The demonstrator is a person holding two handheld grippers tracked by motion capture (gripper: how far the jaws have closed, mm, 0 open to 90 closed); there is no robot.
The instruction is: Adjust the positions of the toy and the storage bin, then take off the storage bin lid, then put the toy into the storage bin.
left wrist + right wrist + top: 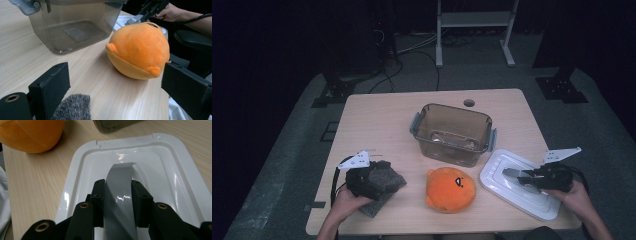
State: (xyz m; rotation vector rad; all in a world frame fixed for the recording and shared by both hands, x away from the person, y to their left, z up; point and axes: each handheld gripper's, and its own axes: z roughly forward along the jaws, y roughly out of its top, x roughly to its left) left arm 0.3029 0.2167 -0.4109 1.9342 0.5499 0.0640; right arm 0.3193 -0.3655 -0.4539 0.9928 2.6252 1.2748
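While the right gripper (117, 195) pinches a grey tape roll (120, 192) over the white lid (504, 187) at four o'clock on the table (377, 120), the left gripper (115, 87) stands spread at eight o'clock, just above a grey cloth (73, 106); the orange plush (450, 189) sits between them.

Tabletop count

One clear tub (453, 134) at 12 o'clock, one white lid (507, 186) at 4, one orange plush toy (450, 189) at 6, one grey tape roll (120, 200), one grey fuzzy cloth (384, 190) at 8, two grippers.

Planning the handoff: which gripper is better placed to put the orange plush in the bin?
Left, likely. The left gripper is open facing the orange plush; the right gripper is shut on a grey tape roll above the white lid.
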